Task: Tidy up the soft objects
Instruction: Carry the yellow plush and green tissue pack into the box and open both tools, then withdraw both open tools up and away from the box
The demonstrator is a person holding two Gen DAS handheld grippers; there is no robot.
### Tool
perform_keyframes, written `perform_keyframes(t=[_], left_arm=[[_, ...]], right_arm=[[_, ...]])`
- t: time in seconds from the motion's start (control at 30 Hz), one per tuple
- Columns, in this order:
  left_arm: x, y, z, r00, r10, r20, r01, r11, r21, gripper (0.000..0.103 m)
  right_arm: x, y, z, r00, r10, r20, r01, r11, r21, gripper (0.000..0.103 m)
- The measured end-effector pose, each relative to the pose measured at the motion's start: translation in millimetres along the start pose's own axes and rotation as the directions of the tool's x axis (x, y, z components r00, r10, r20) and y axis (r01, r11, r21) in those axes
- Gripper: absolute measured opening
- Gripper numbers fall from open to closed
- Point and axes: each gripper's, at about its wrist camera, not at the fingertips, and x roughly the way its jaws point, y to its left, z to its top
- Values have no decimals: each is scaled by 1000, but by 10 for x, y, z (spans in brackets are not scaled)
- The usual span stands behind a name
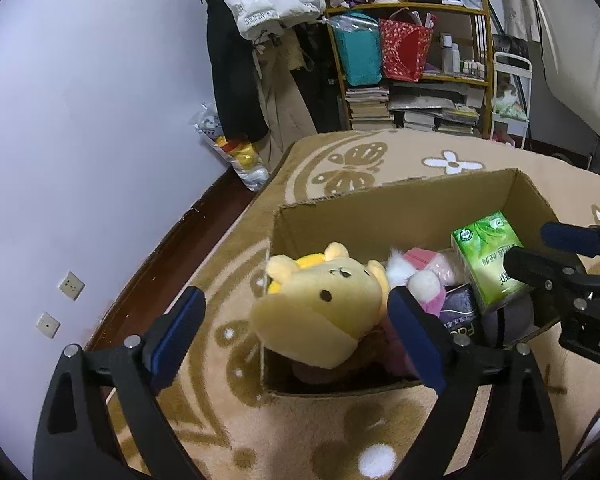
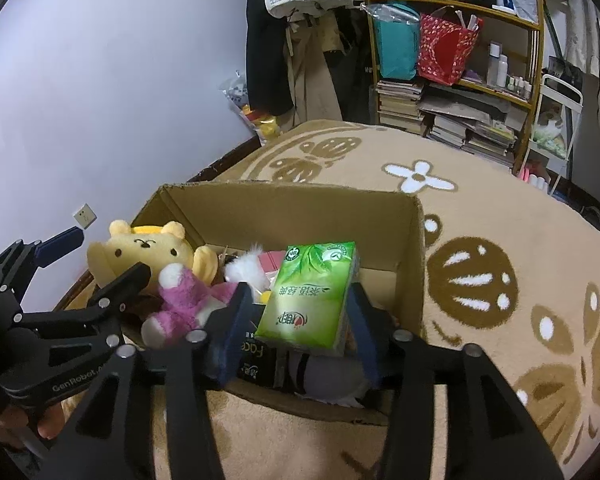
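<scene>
An open cardboard box stands on a patterned rug and holds several soft things. A yellow bear plush leans over the box's left wall, between the wide-apart fingers of my open left gripper; neither pad presses it. In the right wrist view that bear sits beside a pink-and-white plush. A green tissue pack rests tilted on the contents between the fingers of my right gripper, whose jaws stand apart with no squeeze on it. The pack also shows in the left wrist view.
Inside the box lie a white fluffy toy, a black packet and a grey item. The tan rug spreads right and behind. A cluttered shelf, hanging coats and a wall with sockets ring the floor.
</scene>
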Motion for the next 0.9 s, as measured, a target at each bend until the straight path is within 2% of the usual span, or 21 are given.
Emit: perform_keyframes(t=[0.07, 0.13, 0.17, 0.2, 0.4, 0.73, 0.9], left_arm=[[-46, 27, 8, 1000, 3, 6, -3, 1000, -4, 93], [-86, 52, 7, 1000, 12, 12, -12, 1000, -6, 98], [-115, 64, 6, 1000, 21, 20, -21, 1000, -8, 103], [-144, 73, 1, 999, 26, 29, -26, 1000, -8, 103], [-269, 104, -28, 999, 28, 41, -28, 1000, 2, 103], [-529, 179, -44, 999, 10, 33, -10, 1000, -14, 103], [-787, 244, -33, 998, 23, 64, -21, 999, -39, 103]], right_arm=[[-61, 4, 4, 1000, -7, 13, 7, 1000, 0, 72], [-112, -3, 2, 1000, -9, 22, 9, 1000, 7, 84], [-130, -10, 4, 1000, -9, 23, 8, 1000, 11, 87], [-151, -17, 2, 1000, -9, 24, 9, 1000, 18, 92], [-232, -49, -8, 1000, -4, 23, 3, 999, 41, 103], [-497, -58, -43, 999, -35, 30, 34, 998, 47, 103], [-716, -54, -72, 999, -38, 36, 36, 998, 52, 103]])
